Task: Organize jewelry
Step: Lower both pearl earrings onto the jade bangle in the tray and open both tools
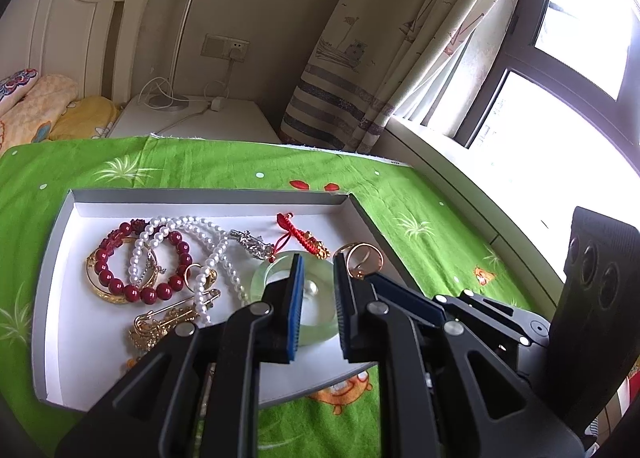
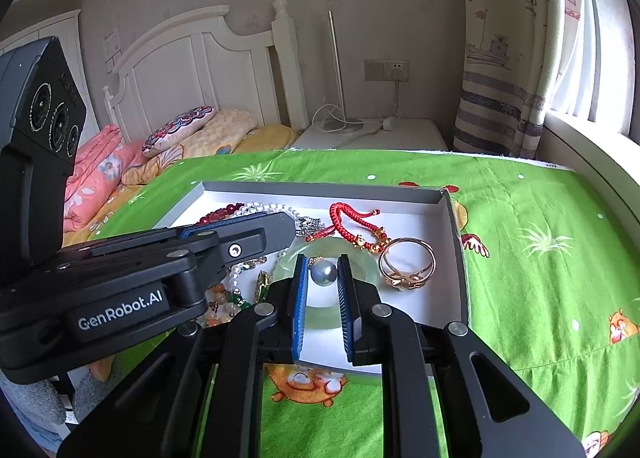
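Note:
A shallow white tray on a green cloth holds jewelry: a red bead bracelet, a pearl necklace, gold brooches, a red cord charm, a gold ring and a pale green jade bangle. My left gripper is open above the bangle. In the right wrist view my right gripper is shut on a grey pearl over the bangle. The left gripper's body crosses the tray beside it. The ring lies to the right.
The green cloth covers the surface around the tray. A bed with pillows, a white nightstand with a lamp, a curtain and a window sill lie beyond the cloth.

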